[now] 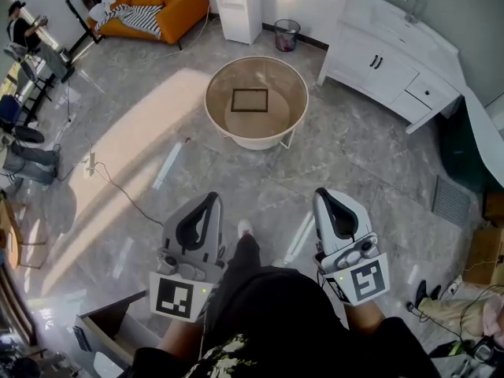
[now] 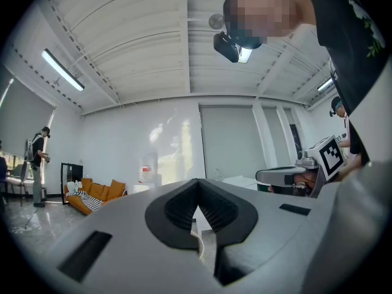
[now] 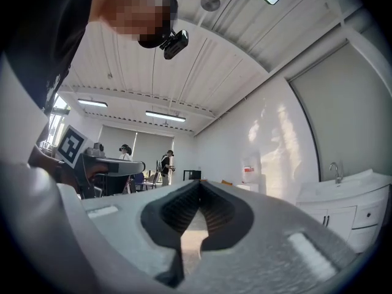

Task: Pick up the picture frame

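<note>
A dark-rimmed picture frame (image 1: 250,100) lies flat on the round wooden table (image 1: 292,87) ahead of me in the head view. Both grippers hover well short of that table, over the marble floor. My left gripper (image 1: 213,198) is shut with nothing in it; its jaws meet at the tips in the left gripper view (image 2: 197,182). The right gripper (image 1: 324,193) is likewise shut and empty, its jaws touching in the right gripper view (image 3: 198,184). Neither gripper view shows the frame; both look level across the room.
A white vanity cabinet (image 1: 391,50) with a sink stands to the table's right. An orange sofa (image 1: 152,2) and a white dispenser (image 1: 238,5) lie beyond it, with a small bin (image 1: 287,34) nearby. Cables (image 1: 118,187) run over the floor at left. People stand at the room's left side (image 2: 39,158).
</note>
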Available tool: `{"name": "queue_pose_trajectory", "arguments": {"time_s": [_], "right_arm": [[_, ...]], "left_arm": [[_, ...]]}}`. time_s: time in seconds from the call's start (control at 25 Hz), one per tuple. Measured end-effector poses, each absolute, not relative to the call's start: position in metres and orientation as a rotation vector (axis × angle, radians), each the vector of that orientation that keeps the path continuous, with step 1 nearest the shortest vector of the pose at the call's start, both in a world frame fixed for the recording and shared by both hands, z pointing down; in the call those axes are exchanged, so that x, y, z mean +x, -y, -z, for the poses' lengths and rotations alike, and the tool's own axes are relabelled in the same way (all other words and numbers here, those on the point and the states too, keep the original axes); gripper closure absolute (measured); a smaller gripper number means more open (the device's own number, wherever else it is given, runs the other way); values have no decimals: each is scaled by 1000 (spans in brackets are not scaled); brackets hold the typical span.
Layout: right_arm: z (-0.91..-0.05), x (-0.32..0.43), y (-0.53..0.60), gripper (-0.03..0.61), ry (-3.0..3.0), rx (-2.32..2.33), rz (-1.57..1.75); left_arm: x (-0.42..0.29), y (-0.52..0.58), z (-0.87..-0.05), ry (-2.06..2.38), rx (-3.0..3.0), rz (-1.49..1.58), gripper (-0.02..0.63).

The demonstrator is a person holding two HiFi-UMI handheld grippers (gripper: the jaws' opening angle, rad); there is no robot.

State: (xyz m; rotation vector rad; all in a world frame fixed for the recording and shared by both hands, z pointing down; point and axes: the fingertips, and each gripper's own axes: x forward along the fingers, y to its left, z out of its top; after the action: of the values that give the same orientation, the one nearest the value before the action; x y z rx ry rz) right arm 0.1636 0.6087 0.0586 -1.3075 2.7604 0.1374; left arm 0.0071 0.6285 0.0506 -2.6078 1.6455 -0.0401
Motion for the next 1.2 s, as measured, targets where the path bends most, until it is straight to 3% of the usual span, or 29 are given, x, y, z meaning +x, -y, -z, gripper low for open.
{"name": "queue_pose_trajectory", "arguments": {"time_s": [1.2], "right_arm": [[-61,12,-486,583,-2682,-1420,-131]], "left_arm": [[-153,-487,-62,-1532,-2651,-49,600]]}}
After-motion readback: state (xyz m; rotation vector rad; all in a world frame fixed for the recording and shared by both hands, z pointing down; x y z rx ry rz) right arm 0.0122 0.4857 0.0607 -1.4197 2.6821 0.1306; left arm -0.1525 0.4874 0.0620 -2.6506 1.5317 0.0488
